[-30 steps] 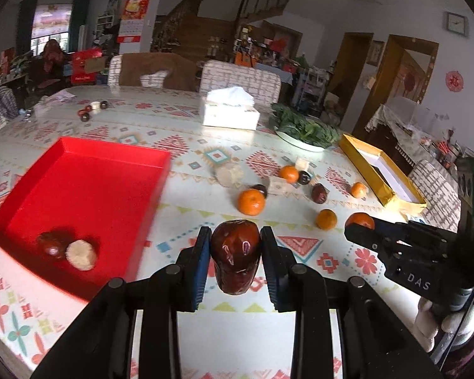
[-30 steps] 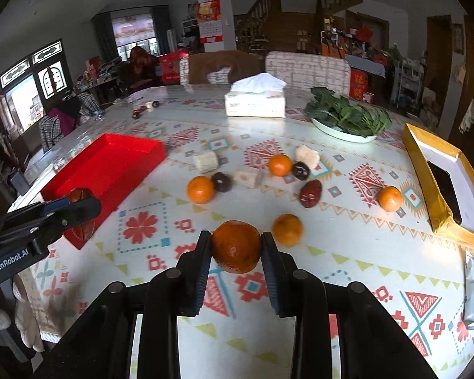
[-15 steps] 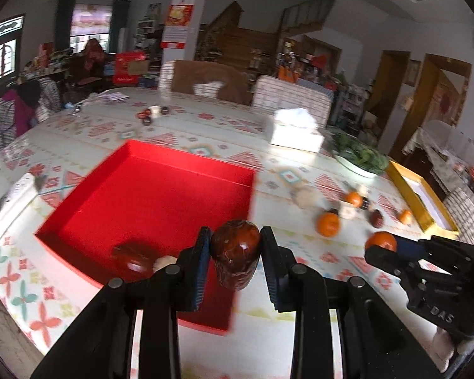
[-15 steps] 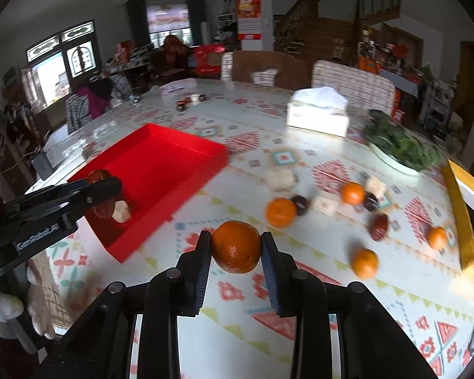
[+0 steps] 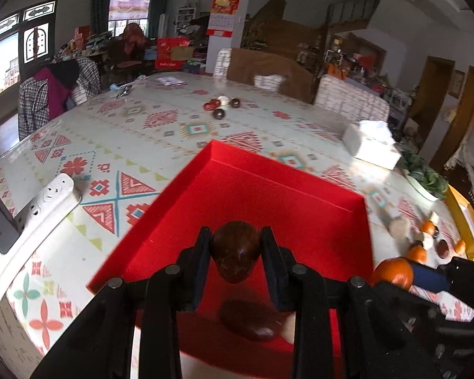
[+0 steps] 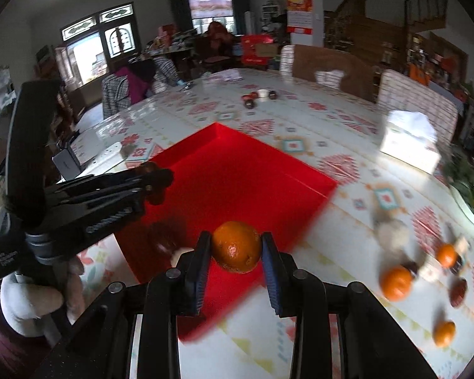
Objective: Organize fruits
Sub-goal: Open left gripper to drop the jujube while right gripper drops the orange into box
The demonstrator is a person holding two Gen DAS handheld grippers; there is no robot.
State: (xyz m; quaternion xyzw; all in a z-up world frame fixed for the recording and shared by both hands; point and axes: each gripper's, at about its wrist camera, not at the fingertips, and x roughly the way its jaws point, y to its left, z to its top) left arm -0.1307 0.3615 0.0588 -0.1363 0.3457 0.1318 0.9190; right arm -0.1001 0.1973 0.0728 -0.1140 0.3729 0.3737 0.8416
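Your left gripper was clamped on a dark brown date above the red tray, and only its own camera showed a second brown fruit lying on the tray floor just beneath. Your right gripper was clamped on an orange above the tray's near corner. Only the right view showed your gloved hand on the left gripper's handle and the loose oranges on the patterned tablecloth.

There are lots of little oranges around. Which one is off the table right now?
The orange pinched in the right hand-held gripper, hanging over the edge of the red tray. The other oranges lie loose on the tablecloth.
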